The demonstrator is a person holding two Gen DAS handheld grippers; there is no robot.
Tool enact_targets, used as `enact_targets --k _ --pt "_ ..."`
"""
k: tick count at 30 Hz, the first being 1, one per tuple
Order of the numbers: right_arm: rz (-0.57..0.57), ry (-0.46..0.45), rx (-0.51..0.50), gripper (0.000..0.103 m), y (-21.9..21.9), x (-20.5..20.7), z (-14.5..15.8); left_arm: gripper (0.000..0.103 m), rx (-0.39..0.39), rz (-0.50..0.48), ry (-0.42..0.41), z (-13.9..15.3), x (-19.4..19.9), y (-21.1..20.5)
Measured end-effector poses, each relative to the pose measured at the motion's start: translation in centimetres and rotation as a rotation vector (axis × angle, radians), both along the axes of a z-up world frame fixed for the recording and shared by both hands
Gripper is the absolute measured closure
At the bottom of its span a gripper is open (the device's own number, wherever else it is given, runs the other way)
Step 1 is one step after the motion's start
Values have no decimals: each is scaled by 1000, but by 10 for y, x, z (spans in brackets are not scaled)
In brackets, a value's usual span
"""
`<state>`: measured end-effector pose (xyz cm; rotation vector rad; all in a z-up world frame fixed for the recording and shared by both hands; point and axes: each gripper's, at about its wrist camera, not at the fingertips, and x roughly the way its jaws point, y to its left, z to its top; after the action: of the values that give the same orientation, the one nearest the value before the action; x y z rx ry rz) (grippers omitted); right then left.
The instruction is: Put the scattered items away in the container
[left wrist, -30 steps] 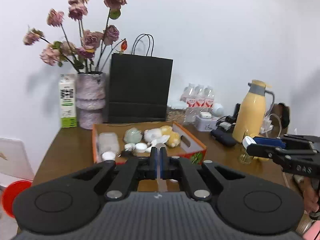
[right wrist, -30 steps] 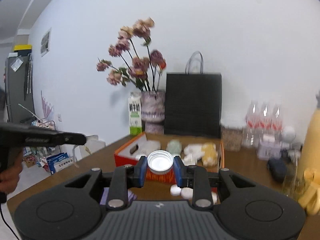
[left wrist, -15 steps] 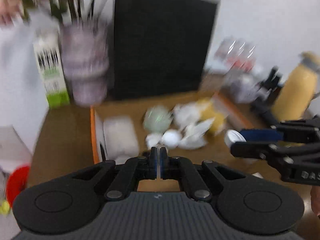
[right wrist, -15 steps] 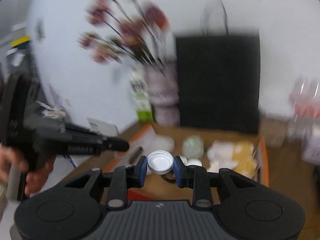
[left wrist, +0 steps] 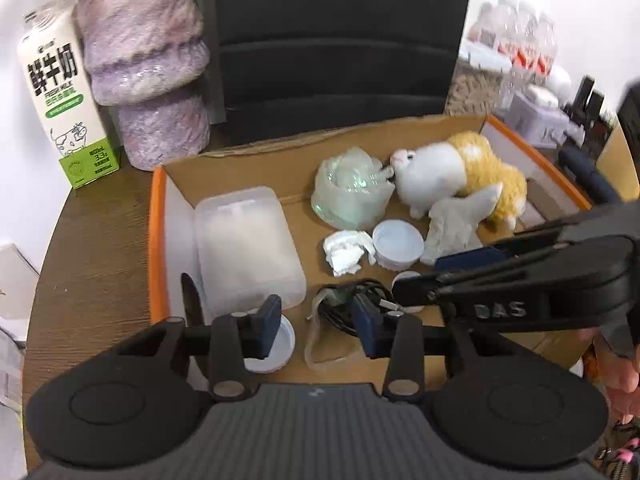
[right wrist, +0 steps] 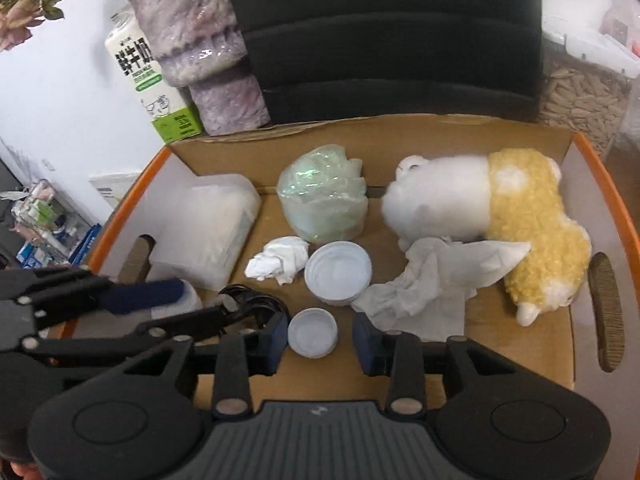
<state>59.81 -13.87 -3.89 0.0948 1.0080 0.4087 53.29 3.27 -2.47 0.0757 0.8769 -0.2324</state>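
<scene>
Both tongs are spread over the orange-rimmed cardboard box (right wrist: pixel 576 364): left gripper (left wrist: pixel 316 326) empty above a black coiled cable (left wrist: pixel 348 300), right gripper (right wrist: pixel 320 338) parted with a small white plastic bottle cap (right wrist: pixel 313 338) lying loose between its fingers on the box floor near the front edge.

Progress, judged: cap delivered. Already in the box: frosted plastic case (right wrist: pixel 216 228), green crumpled film (right wrist: pixel 324 200), white-and-yellow plush toy (right wrist: pixel 500 216), crumpled tissue (right wrist: pixel 432 280), wider white lid (right wrist: pixel 338 272). Whether anything is left on the desk cannot be told.

Versus one second ago: the right fingers were pinching the cap well short of the box and the left was pressed together; both have since been brought over the box and opened.
</scene>
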Motion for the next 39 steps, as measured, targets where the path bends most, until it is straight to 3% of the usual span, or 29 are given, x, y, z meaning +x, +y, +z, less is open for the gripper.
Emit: enact_targets --k 3,16,20,23,26,30,34,39 --pt "-3 -29 38 52 -10 -7 11 58 -31 25 -9 10 -2 7" --pt "-38 -150 8 47 -76 -74 70 41 -56 105 -82 78 -63 14" --pt "-46 -195 0 43 -94 -109 90 25 -73 130 -149 96 -107 13" --pt "-7 -251 -10 42 -97 -143 98 20 -71 98 -204 100 -147 6" --pt "15 -284 -5 42 -100 -176 99 16 -118 104 -243 102 -188 5" --pt "43 -327 20 42 -105 -222 100 2 -134 58 -358 104 -241 0" --pt "56 -382 30 40 -112 -270 103 0 -55 97 -474 102 -284 -9" --pt "28 -449 -2 35 -121 -325 104 0 -93 84 -509 83 -339 -20"
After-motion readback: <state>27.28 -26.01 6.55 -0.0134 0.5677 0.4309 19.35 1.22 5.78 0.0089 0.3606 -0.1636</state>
